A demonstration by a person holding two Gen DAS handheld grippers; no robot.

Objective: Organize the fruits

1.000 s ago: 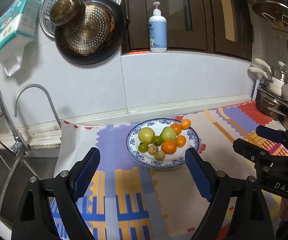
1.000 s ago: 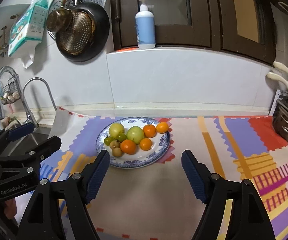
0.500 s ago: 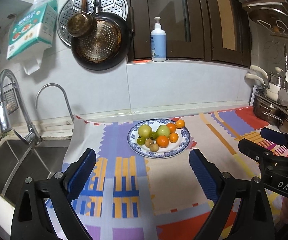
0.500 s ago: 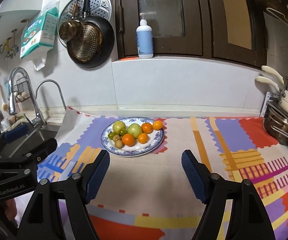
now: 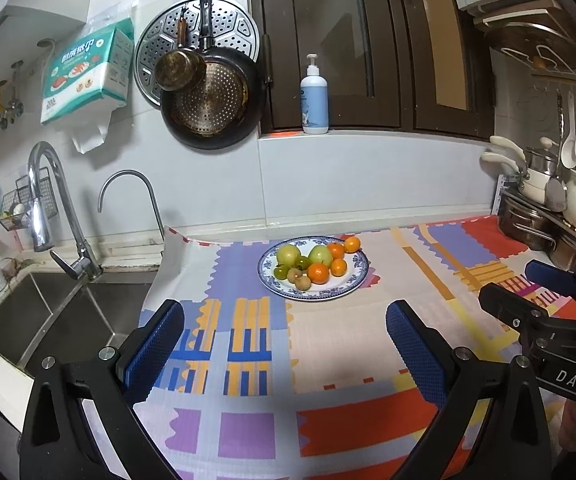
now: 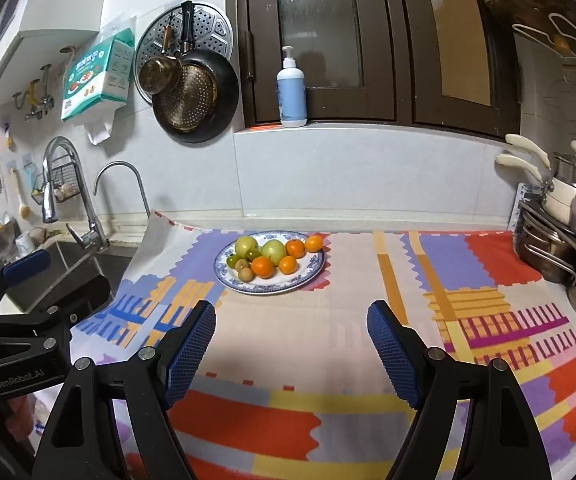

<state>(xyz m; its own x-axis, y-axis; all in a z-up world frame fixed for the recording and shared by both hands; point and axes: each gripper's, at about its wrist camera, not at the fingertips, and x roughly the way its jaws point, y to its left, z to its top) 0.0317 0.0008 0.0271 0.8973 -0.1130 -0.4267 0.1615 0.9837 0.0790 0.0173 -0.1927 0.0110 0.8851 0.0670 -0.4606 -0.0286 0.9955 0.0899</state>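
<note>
A blue-and-white plate (image 5: pixel 348 286) (image 6: pixel 308 276) sits on the patterned counter mat, far ahead of both grippers. It holds two pale green apples (image 5: pixel 288 255) (image 6: pixel 273 251), several oranges (image 5: pixel 319 272) (image 6: pixel 262 267), small green fruits (image 5: pixel 281 271) and small brown fruits (image 5: pixel 302 281) (image 6: pixel 245 274). My left gripper (image 5: pixel 285 344) is open and empty, held back above the mat. My right gripper (image 6: pixel 292 344) is open and empty, also held back. Each gripper shows at the edge of the other's view.
A steel sink (image 5: pixel 47 320) with two taps (image 5: pixel 43 200) lies left. Pots and a kettle (image 5: pixel 544 220) (image 6: pixel 560 248) stand at the right. Pans (image 5: pixel 211 108) hang on the wall. A soap bottle (image 5: pixel 314 100) stands on the ledge.
Both grippers have pulled back and up from the plate, so it looks smaller and farther. Both stay open and empty. The fruit has not moved.
</note>
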